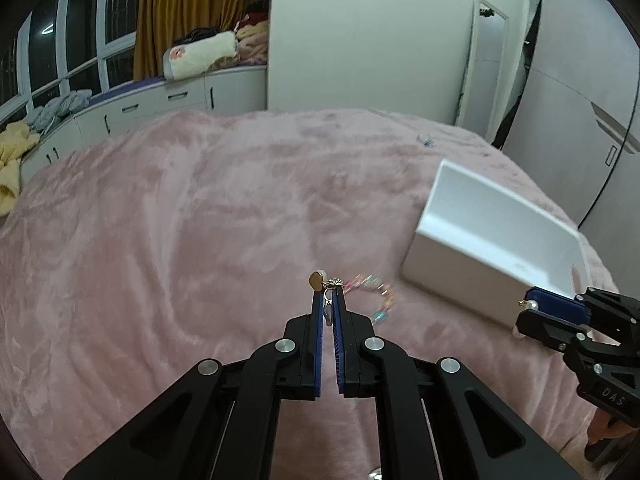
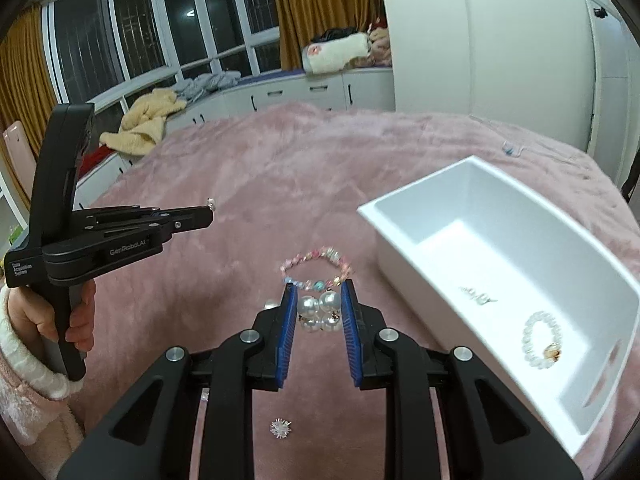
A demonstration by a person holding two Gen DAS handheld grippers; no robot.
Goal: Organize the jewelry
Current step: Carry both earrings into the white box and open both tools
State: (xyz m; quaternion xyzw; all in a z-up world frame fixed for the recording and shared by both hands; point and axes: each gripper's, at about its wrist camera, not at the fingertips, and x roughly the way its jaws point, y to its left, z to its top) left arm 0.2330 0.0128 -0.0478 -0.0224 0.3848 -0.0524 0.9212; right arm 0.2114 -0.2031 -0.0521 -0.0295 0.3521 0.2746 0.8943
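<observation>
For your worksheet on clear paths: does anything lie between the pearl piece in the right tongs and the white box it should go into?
Nothing visible does. The pearl cluster sits between the right tongs, and the white box stands open-topped just to its right. The colourful bead bracelet lies ahead, not toward the box.

At centre frame we see a pearl cluster [image 2: 320, 312] clamped between blue pads. Just above it lies a pastel bead bracelet [image 2: 318, 268], flat on the pink blanket. At right, an open white box [image 2: 404, 248] holds a clear bead bracelet [image 2: 542, 340] and a small silver piece [image 2: 478, 296]. A sparkly stud [image 2: 281, 428] lies at bottom centre. In the left wrist view, a gold-and-pearl earring [image 1: 325, 288] sits pinched at centre.
</observation>
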